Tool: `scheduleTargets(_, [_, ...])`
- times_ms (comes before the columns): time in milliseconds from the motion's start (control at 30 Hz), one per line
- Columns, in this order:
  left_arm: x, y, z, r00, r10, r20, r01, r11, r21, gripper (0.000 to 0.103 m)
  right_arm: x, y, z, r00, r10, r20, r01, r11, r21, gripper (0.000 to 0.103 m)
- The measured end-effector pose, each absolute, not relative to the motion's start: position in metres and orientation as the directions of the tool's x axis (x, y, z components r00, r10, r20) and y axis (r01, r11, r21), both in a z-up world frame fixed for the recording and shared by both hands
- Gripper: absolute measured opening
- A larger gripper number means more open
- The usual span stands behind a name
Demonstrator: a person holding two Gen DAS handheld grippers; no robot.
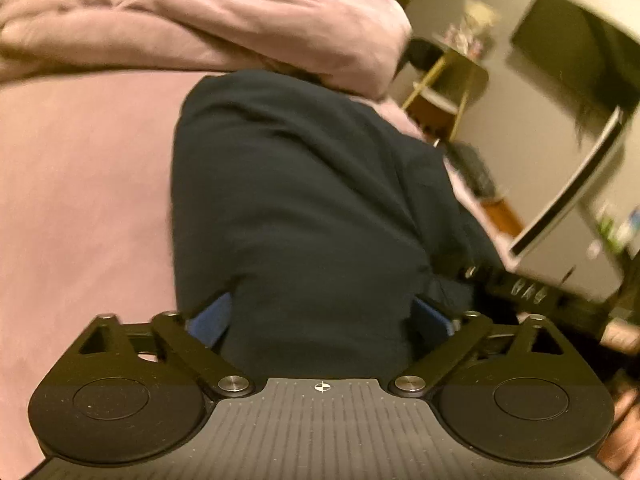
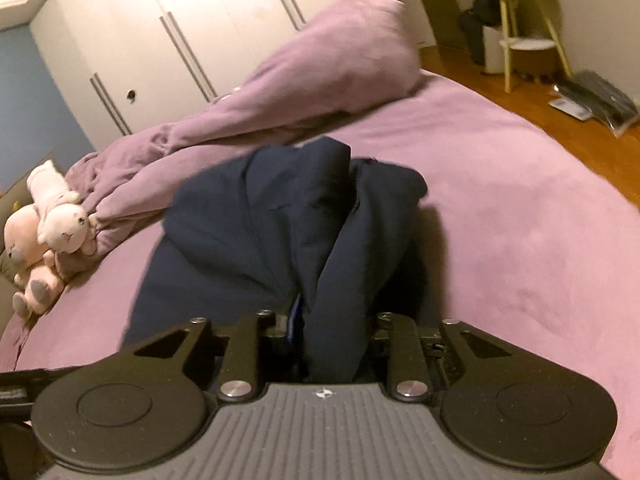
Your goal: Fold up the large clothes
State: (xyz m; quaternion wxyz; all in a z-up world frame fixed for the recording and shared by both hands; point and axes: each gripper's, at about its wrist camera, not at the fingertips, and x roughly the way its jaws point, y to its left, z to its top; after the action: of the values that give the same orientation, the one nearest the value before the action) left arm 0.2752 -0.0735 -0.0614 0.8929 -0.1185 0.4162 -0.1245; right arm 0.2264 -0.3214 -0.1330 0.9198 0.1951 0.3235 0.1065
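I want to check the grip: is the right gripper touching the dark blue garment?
Touching. The right wrist view shows the right gripper narrowed around a bunched fold of the dark blue garment, which rises from between its fingers.

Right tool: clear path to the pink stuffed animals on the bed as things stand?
Probably not right away. The right tool is shut on a bunched fold of the dark navy garment. The pink stuffed animals lie off to its left on bare pink sheet, otherwise unobstructed.
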Motion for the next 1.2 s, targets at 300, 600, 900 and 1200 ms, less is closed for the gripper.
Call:
scheduleTargets(300, [0.274, -0.066, -0.064, 0.641, -0.3, -0.706, 0.098, 0.945, -0.312, 0.099, 0.21, -0.324, -0.076, 0.853, 0.309, -0.42, -0.089, 0.88, 0.467, 0.051])
scheduleTargets(600, [0.269, -0.058, -0.063, 0.626, -0.321, -0.711, 0.101, 0.937, -0.334, 0.099, 0.267, -0.251, -0.087, 0.848, 0.257, -0.464, -0.137, 0.951, 0.276, 0.041])
scheduleTargets(900, [0.277, -0.054, -0.07, 0.598, -0.314, -0.738, 0.036, 0.93, -0.367, 0.099, 0.268, -0.26, -0.165, 0.876, 0.038, -0.48, 0.017, 0.994, 0.11, 0.04])
scheduleTargets(1200, [0.282, -0.044, -0.064, 0.585, -0.318, -0.746, -0.001, 0.92, -0.393, 0.096, 0.254, -0.256, -0.107, 0.869, 0.086, -0.487, -0.014, 0.988, 0.151, 0.044])
